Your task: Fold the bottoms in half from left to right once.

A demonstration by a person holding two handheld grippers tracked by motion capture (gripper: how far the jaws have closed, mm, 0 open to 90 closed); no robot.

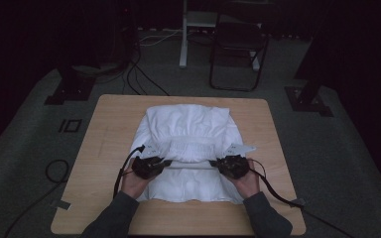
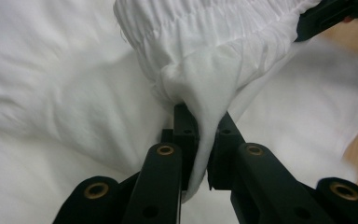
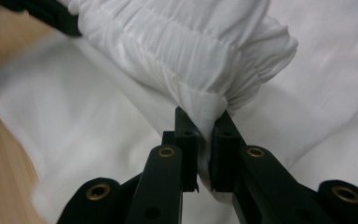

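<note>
A dim recording studio or lab: a lone wooden table (image 1: 104,148) stands on grey carpet at the frame's centre, black stand bases (image 1: 72,87) flank it at upper left and upper right, cables (image 1: 139,74) snake across the floor, and a folding chair (image 1: 238,49) waits against dark curtains at top.

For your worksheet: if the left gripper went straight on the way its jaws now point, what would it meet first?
The left gripper is already shut on a corner of the white garment, so it would push into that gathered elastic band at once. Farther along that line sits the right gripper, though how far off is unclear.
</note>
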